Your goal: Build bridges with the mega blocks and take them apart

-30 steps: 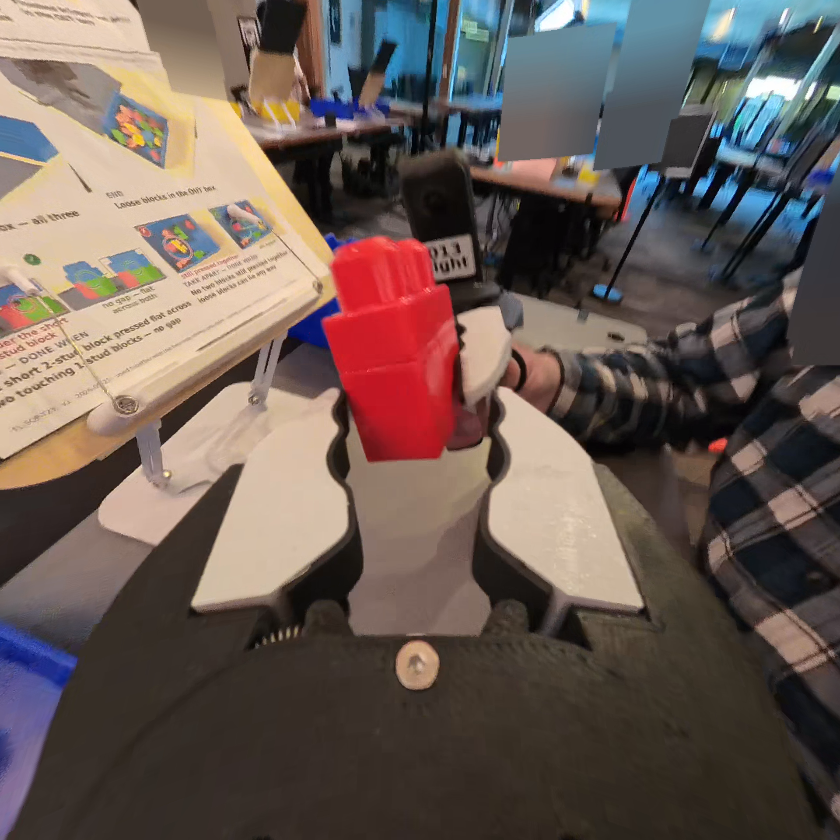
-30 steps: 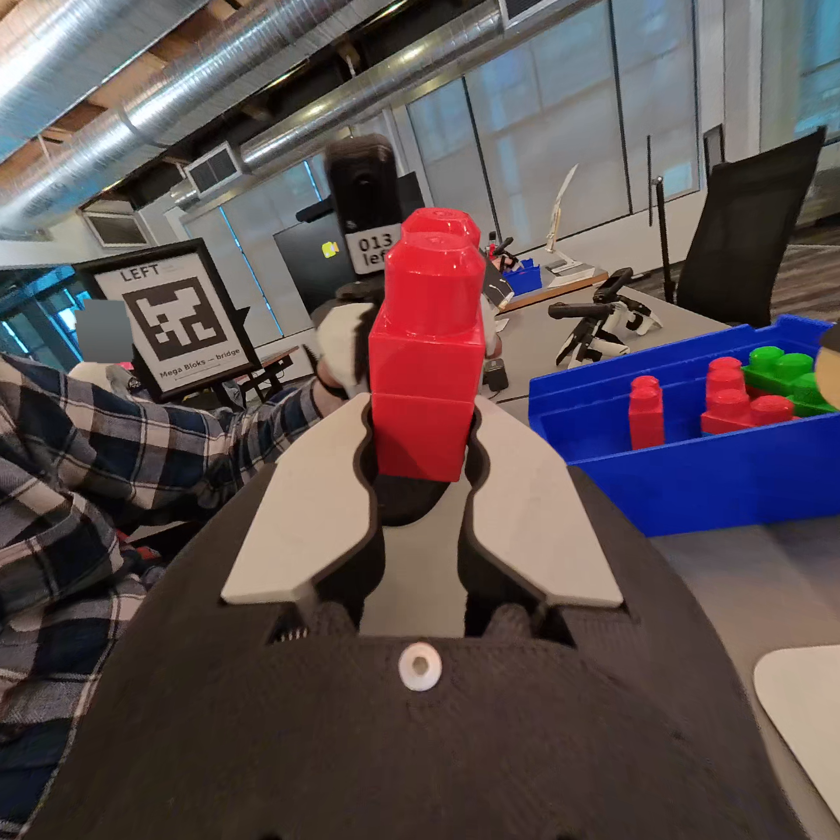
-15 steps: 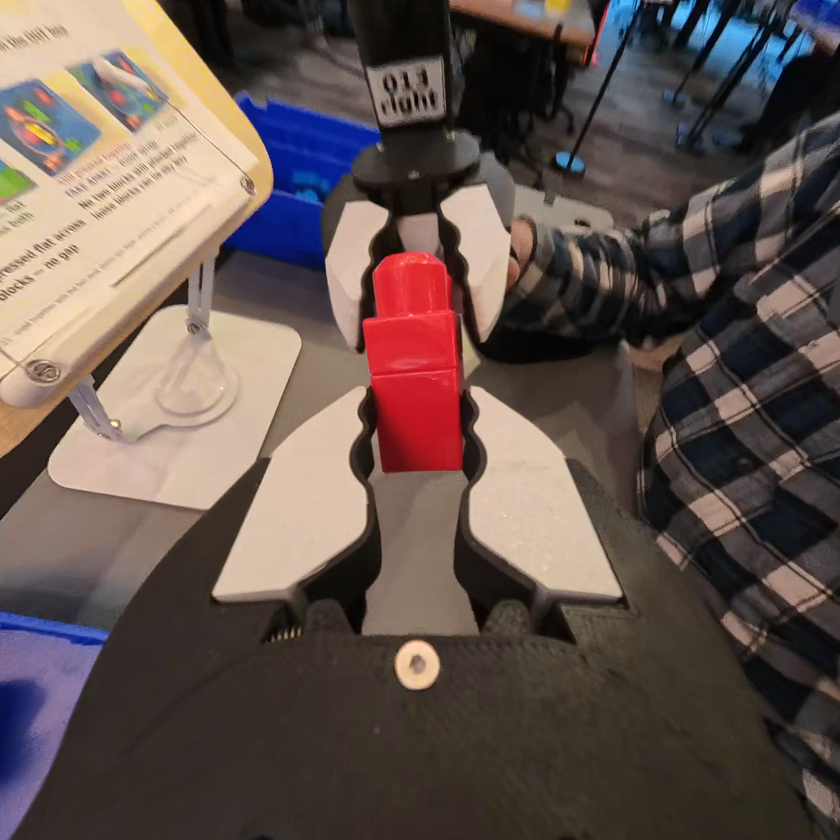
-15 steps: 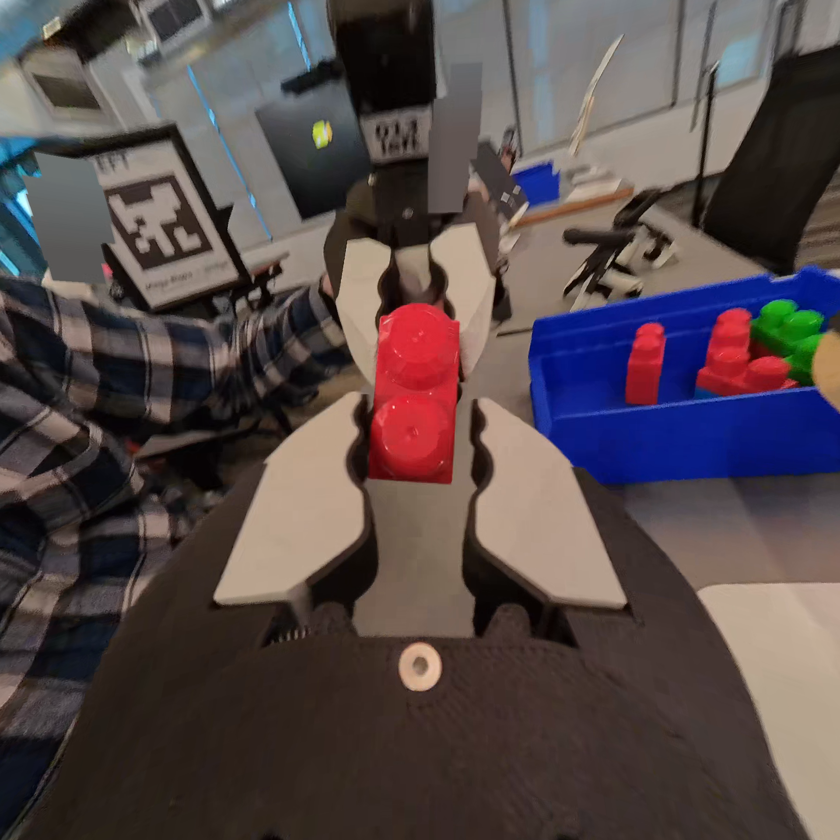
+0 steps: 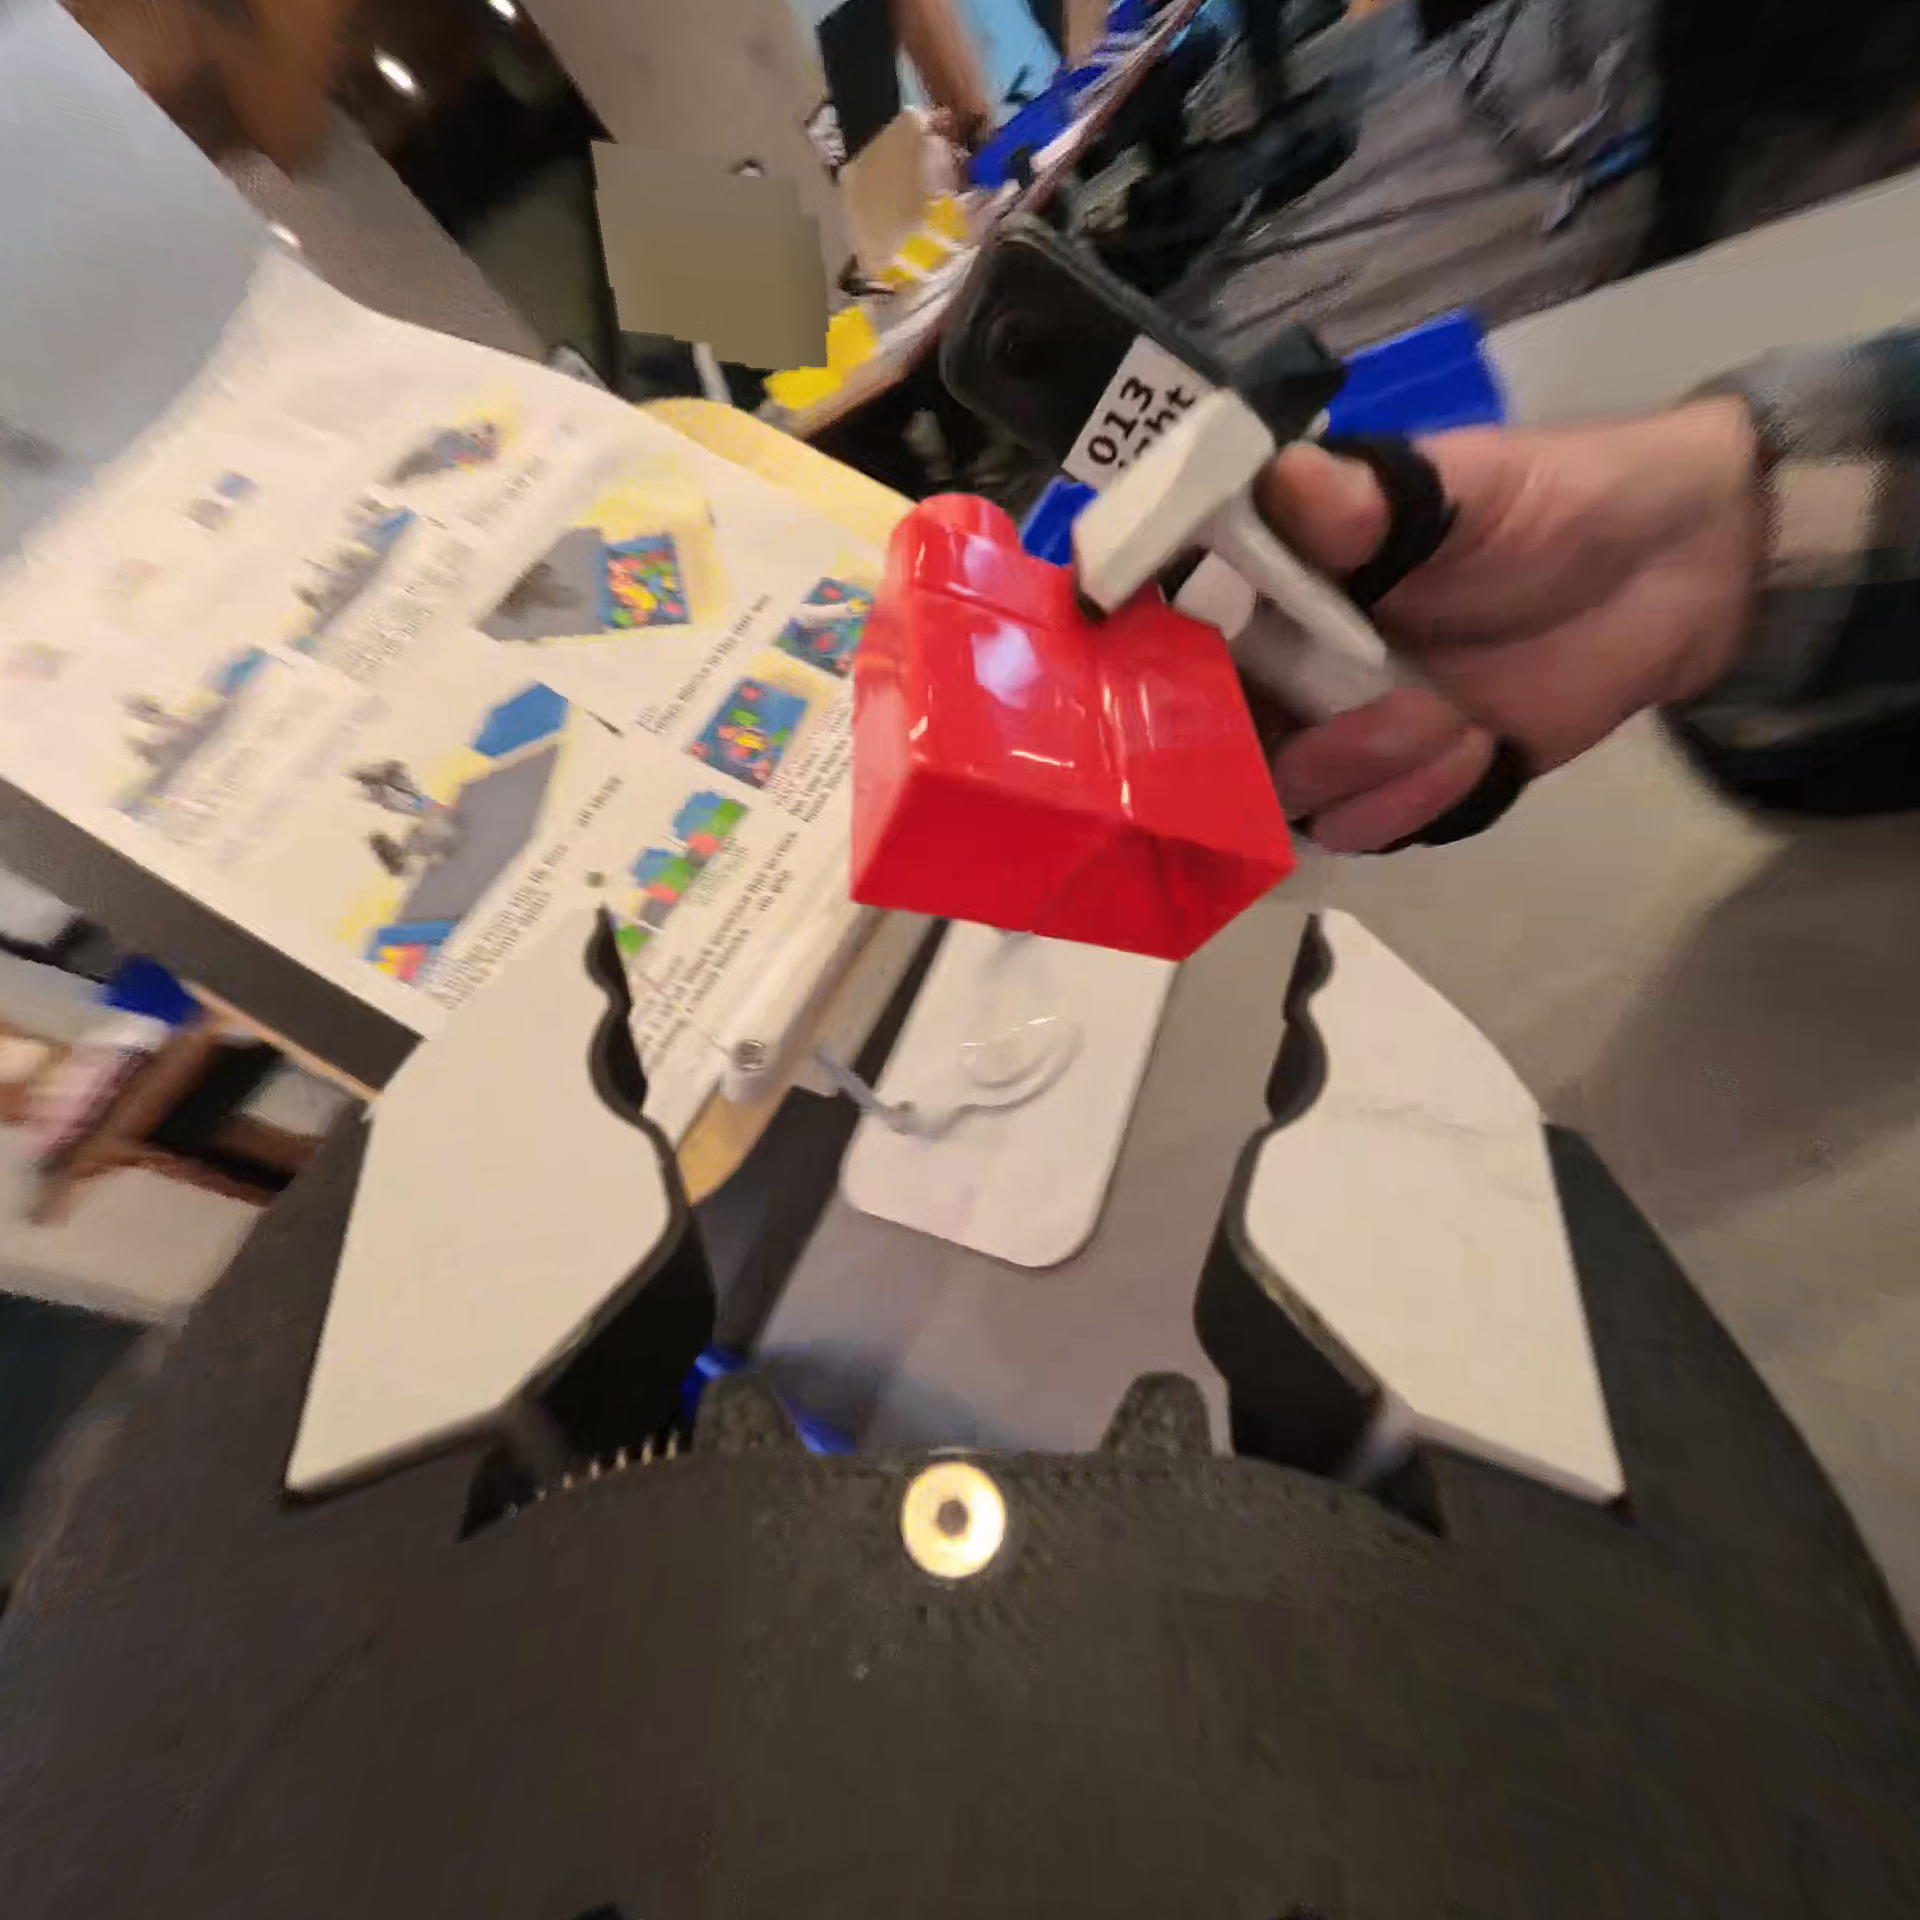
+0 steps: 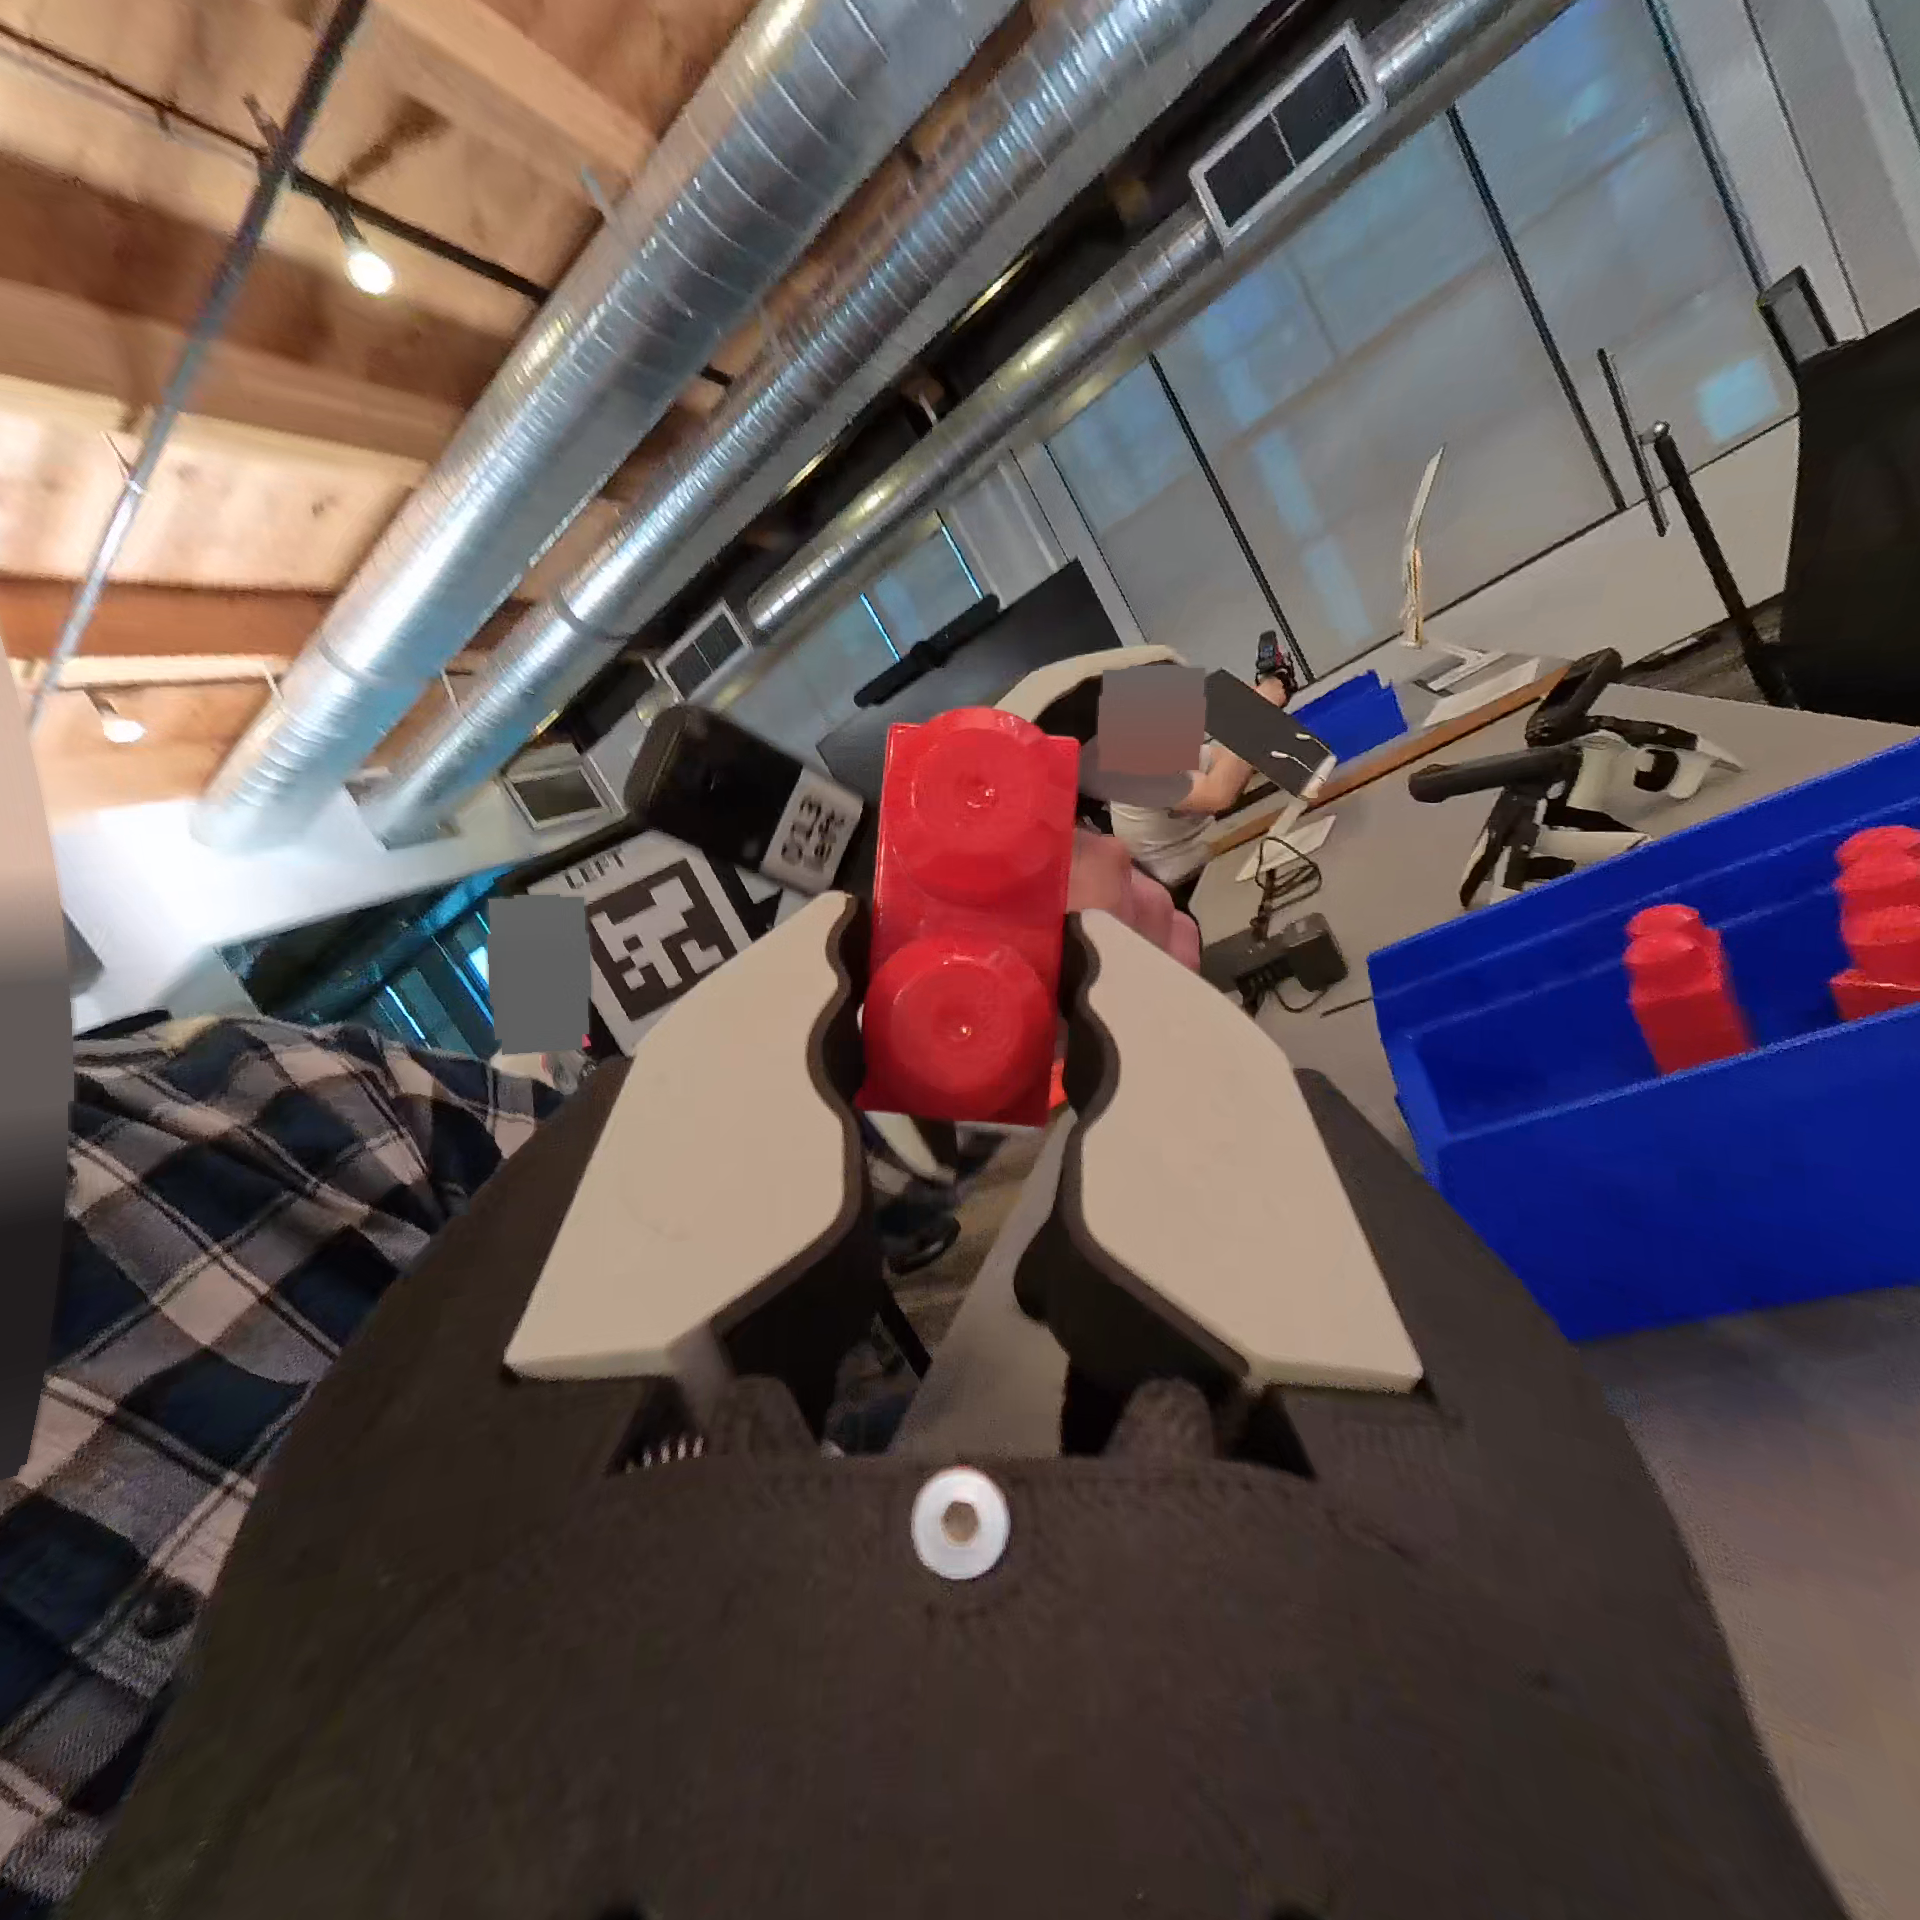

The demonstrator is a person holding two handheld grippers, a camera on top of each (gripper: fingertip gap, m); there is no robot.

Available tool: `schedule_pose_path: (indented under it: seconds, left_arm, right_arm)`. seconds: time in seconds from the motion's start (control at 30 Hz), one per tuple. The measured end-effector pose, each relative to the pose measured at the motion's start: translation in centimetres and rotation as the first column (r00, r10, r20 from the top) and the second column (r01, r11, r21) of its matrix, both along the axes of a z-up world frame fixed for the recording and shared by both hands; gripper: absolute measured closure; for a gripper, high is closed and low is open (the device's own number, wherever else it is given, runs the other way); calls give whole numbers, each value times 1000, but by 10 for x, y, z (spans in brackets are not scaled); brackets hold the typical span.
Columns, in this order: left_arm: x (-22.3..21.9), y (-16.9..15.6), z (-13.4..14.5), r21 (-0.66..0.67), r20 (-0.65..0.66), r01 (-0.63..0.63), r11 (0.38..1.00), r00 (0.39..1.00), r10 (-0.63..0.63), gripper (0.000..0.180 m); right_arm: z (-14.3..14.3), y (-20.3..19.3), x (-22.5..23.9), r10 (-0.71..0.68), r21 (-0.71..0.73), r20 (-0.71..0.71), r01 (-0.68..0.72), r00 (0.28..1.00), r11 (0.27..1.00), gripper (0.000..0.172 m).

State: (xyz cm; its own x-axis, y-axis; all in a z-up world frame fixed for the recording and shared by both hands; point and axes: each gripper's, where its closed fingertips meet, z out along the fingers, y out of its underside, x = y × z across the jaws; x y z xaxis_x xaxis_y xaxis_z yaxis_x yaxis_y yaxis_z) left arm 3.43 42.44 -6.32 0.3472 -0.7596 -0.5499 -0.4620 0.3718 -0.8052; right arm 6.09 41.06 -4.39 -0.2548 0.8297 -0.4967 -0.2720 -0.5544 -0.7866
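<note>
My right gripper (image 6: 966, 920) is shut on a red mega block (image 6: 966, 935). Both pads press its sides and its two studs face the camera. In the left wrist view the same red block (image 5: 1049, 748) hangs in the air from the right gripper's white fingers (image 5: 1143, 540), just beyond my left gripper (image 5: 956, 930). The left gripper is wide open and empty, with clear gaps between its pads and the block. The left wrist view is motion-blurred.
An instruction board (image 5: 416, 675) on a white stand base (image 5: 997, 1122) stands to the left of the block. A blue bin (image 6: 1662, 1143) with red blocks (image 6: 1683, 997) sits at the right. A person's hand (image 5: 1507, 623) and plaid sleeve (image 6: 208, 1195) are close by.
Half a second ago both grippers gripped the red block from opposite ends. The left gripper has since opened wide and let go. The block stayed in the right gripper, which lifted and tilted.
</note>
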Motion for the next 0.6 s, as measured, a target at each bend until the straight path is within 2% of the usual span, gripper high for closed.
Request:
schedule_pose_path:
  seconds: [0.1, 0.2, 0.37, 0.6]
  left_arm:
    - [12, -4, 0, 186, 0, -31, 982, 999, 32, 57]
    - [20, -12, 7, 317, 14, -26, 948, 1000, 23, 76]
    - [27, -14, 5, 349, 2, 3, 937, 1000, -4, 92]
    - [28, -20, 5, 336, 8, 27, 941, 999, -32, 94]
  right_arm:
    - [1, -4, -5, 38, -35, -29, -39, 999, 999, 137]
    - [0, -7, -8, 62, -48, -38, -64, 997, 997, 137]
    - [-3, -11, -11, 107, -80, -57, -111, 993, 991, 136]
    - [-4, -14, -10, 127, -103, -72, -134, 989, 986, 136]
